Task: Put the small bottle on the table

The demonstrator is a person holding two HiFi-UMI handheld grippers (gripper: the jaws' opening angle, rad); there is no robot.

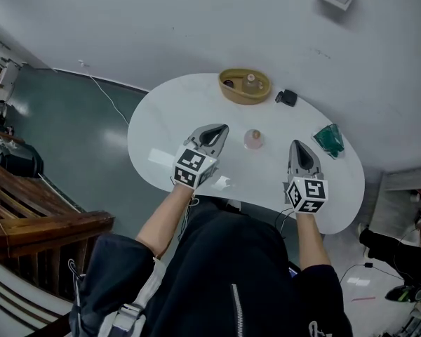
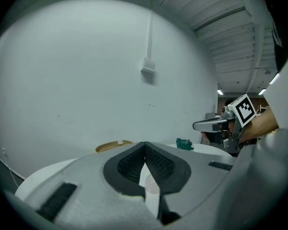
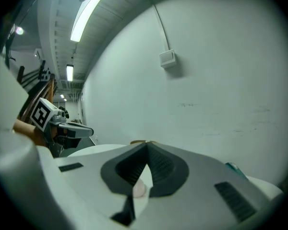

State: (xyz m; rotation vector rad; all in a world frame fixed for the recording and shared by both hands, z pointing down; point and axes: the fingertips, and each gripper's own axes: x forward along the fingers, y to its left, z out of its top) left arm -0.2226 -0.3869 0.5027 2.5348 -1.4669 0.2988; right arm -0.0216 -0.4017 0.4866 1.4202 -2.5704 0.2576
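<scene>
A small pinkish bottle point(image 1: 253, 139) stands upright on the white table point(image 1: 168, 128), between my two grippers and touching neither. My left gripper point(image 1: 221, 129) lies just to its left, jaws shut with nothing in them. My right gripper point(image 1: 299, 146) lies to its right, also shut and empty. In the left gripper view the bottle point(image 2: 151, 186) shows low behind the closed jaws of the left gripper point(image 2: 145, 145). It appears the same way in the right gripper view, bottle point(image 3: 139, 189) behind the right gripper point(image 3: 147, 145).
A round woven basket point(image 1: 233, 93) holding another small bottle point(image 1: 250, 83) stands at the table's far edge. A black object point(image 1: 286, 97) lies to its right, a green object point(image 1: 329, 140) at the right edge. A wall rises beyond the table.
</scene>
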